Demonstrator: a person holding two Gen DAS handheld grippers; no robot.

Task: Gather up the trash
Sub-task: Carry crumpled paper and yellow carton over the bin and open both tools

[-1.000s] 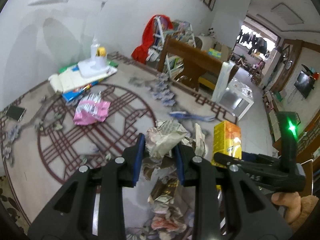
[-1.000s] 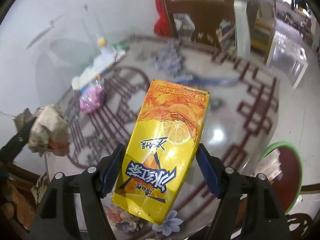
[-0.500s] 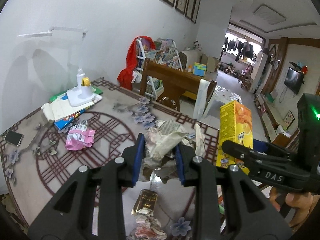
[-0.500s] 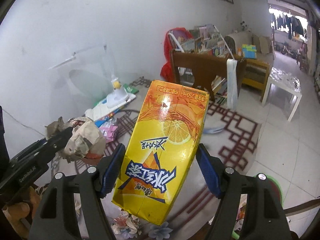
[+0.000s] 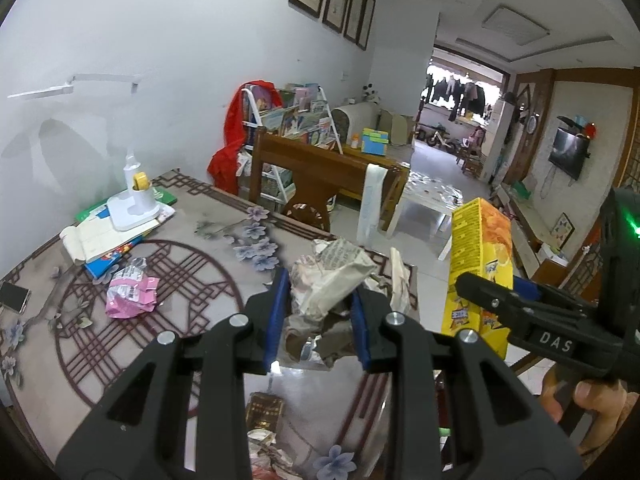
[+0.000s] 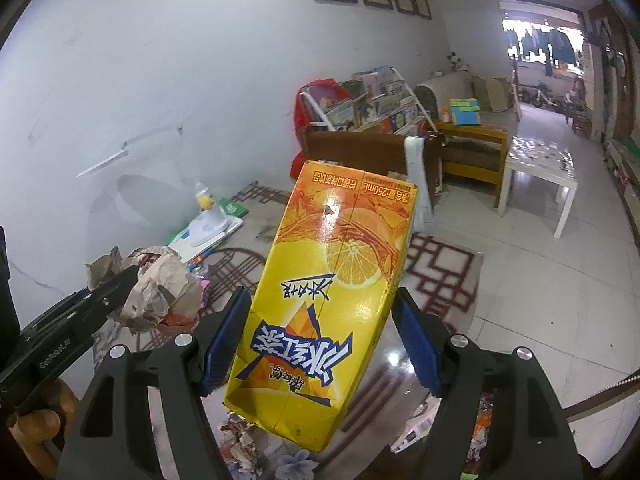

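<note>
My left gripper (image 5: 318, 312) is shut on a wad of crumpled newspaper (image 5: 332, 284) and holds it above the patterned table (image 5: 192, 300). My right gripper (image 6: 320, 332) is shut on a yellow-orange lemon tea carton (image 6: 332, 288), held upright in the air. The carton (image 5: 478, 264) and right gripper show at the right of the left wrist view. The newspaper wad (image 6: 156, 284) and left gripper show at the left of the right wrist view. A pink wrapper (image 5: 130, 294) lies on the table at the left. Small scraps (image 5: 264, 420) lie near the table's front edge.
A white lamp base (image 5: 134, 204) stands on stacked books (image 5: 108, 236) at the table's far left. A phone (image 5: 14, 296) lies at the left edge. A wooden chair (image 5: 316, 184), book rack (image 5: 296, 120) and white side table (image 5: 428, 196) stand beyond the table.
Both grippers have risen and tilted up with their loads; the table sits lower in both views and more of the room shows. The grips are unchanged.
</note>
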